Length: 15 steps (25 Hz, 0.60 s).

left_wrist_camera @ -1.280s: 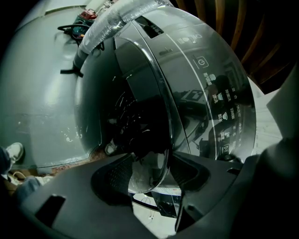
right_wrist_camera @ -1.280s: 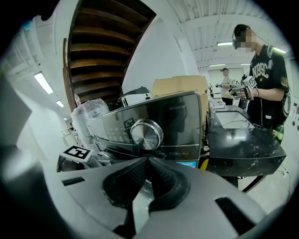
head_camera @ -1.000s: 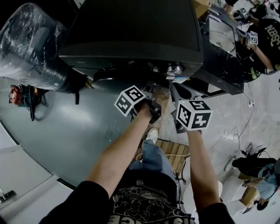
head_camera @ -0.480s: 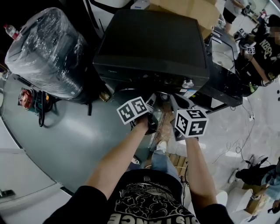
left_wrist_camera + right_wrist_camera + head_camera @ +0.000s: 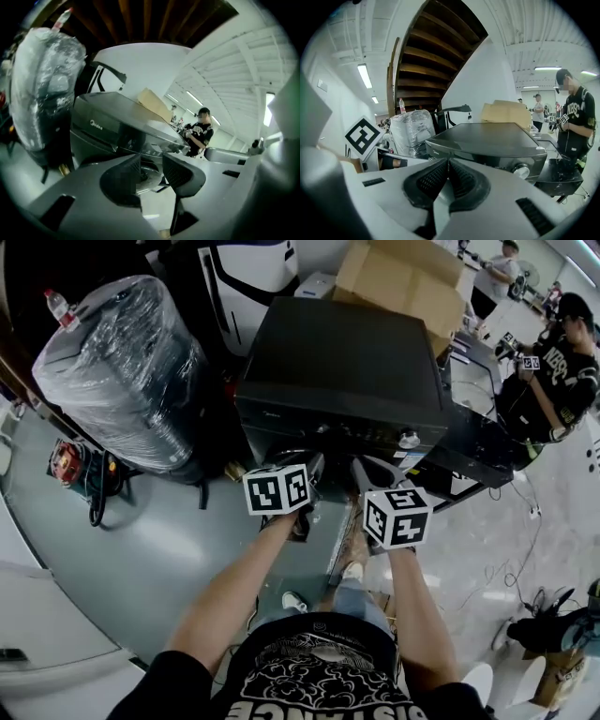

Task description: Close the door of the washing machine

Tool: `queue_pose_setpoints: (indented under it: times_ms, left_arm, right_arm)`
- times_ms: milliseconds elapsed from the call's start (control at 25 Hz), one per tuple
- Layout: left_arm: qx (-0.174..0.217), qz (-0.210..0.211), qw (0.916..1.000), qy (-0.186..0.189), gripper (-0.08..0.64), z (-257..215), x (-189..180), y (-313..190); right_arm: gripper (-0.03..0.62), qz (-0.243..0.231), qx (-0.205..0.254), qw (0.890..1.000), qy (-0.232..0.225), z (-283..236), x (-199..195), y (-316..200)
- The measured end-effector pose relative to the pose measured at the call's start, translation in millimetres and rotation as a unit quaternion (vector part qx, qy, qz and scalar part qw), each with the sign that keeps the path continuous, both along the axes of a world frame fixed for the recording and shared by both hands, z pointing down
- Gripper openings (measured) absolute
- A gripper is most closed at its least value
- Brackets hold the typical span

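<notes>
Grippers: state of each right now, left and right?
Left gripper: open, jaws closing, nothing between them.
Right gripper: shut, empty.

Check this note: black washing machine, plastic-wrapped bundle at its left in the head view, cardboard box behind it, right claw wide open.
Wrong on the right claw: the right gripper view shows its jaws together, with nothing between them. The rest stands: the black washing machine has the plastic-wrapped bundle at its left and the cardboard box behind it.
</notes>
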<state>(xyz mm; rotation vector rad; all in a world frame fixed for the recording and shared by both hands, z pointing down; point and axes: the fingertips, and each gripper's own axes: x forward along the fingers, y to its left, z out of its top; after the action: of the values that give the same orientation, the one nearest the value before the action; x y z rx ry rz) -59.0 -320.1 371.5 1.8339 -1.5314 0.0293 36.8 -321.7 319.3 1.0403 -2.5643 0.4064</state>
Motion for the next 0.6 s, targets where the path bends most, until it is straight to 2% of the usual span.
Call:
queue_pose_setpoints:
  times_ms: [120,200,280,400,600]
  left_arm:
    - [0.014,0.059,0.9935,-0.097,0.137,-19,-9,15]
    - [0.034,0.076,0.9868,-0.139,0.114,-35,-18,24]
    - [0.059,0.076,0.9837,-0.152,0.074,-51,-29,32]
    - [0.091,0.061,0.9811,-0.16,0.058,-73,-46,39]
    - [0.115,0.058,0.9717,-0.198,0.044,-93,-63,49]
  right_arm:
    - [0.023,0.009,0.009,1.0,-0.011,-16,-6,9]
    - [0.023,0.014,0.016,1.0,-0.017,-26,-9,14]
    - [0.021,0.019,0.024,0.999,-0.025,-35,-12,17]
    - [0.021,0.02,0.04,0.999,-0.03,-50,-19,19]
    - [0.021,0.012,0.065,0.998,-0.013,-61,-30,26]
